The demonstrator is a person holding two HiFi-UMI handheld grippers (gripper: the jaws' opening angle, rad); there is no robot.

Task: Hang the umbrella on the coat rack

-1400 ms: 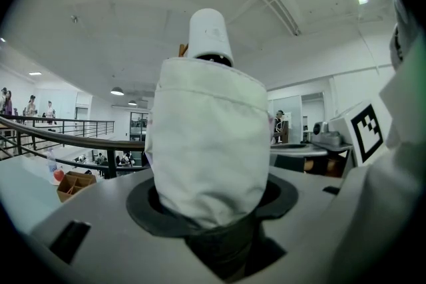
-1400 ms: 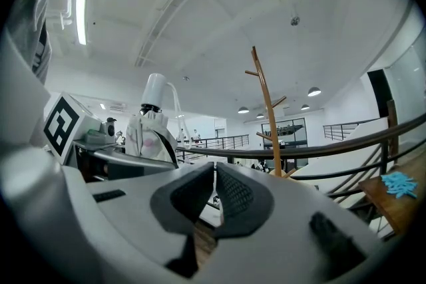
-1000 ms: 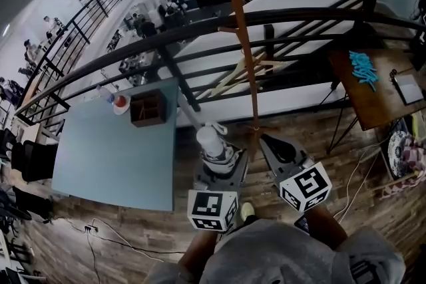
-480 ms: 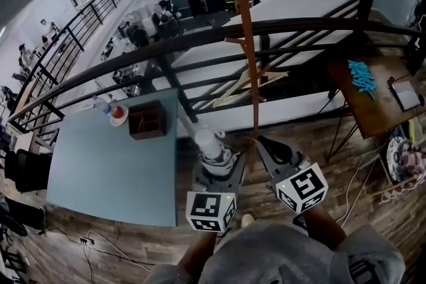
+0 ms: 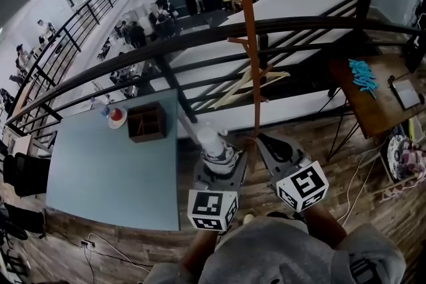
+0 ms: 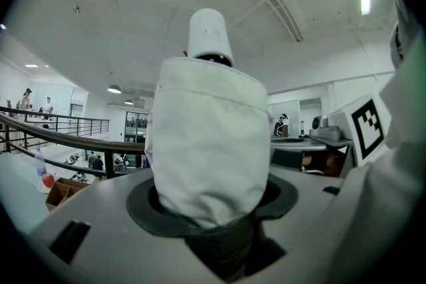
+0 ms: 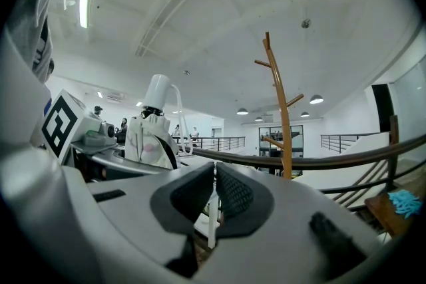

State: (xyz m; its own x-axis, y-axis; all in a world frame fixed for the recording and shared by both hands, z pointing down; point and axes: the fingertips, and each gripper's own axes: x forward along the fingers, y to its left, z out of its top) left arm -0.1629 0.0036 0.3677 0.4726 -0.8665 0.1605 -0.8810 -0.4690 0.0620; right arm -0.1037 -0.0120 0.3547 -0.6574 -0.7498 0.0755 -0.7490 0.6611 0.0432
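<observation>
Coat rack (image 5: 250, 63) top beyond the head view's upper edge.

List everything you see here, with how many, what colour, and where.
Umbrella: one, white, folded, upright in the left jaws.
Strap: one, white, thin, between the right jaws.
Coat rack: one, brown, ahead by the railing.
Railing: one, black, across the balcony edge.
Table: one, pale blue, left.
Box: one, brown, on the table's far edge.
Desk: one, brown, right.
Pieces: several, turquoise, on the desk.
Left hand-held gripper: one, grey, shut on the umbrella.
Right hand-held gripper: one, grey, shut on the strap.
</observation>
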